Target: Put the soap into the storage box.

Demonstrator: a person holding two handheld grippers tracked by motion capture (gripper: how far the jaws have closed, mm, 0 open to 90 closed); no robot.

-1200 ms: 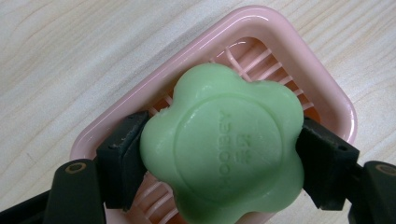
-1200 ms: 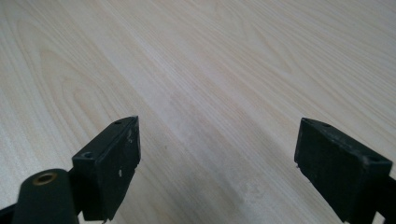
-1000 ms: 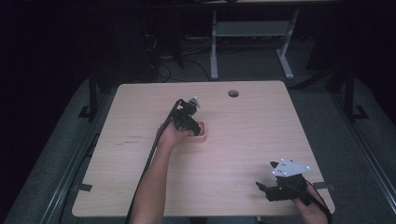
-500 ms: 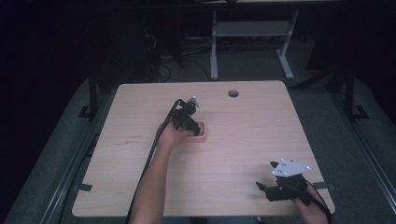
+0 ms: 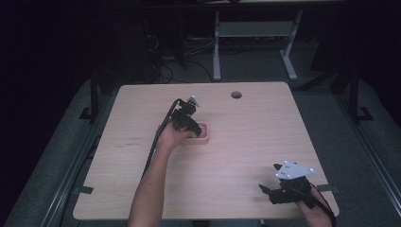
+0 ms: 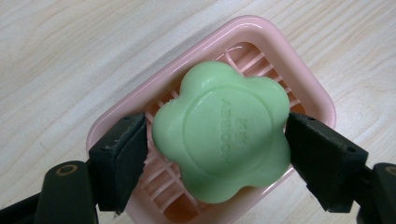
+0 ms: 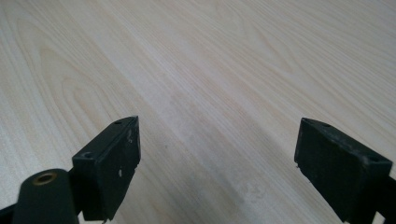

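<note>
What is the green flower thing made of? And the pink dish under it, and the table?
The green flower looks like a bar of soap: matte, waxy, with letters pressed into its top. The pink dish seems to be plastic, since its rim is smooth and shiny and its slatted floor looks moulded. The table shows pale wood grain, though it may be a printed laminate.

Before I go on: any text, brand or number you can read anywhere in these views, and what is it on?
Green flower-shaped soap, between the left gripper fingers over the pink soap dish: raised lettering stamped across its top, seen turned sideways and too soft to read reliably.
Wooden table: no text.
Right gripper, grey plate: no markings legible.
</note>
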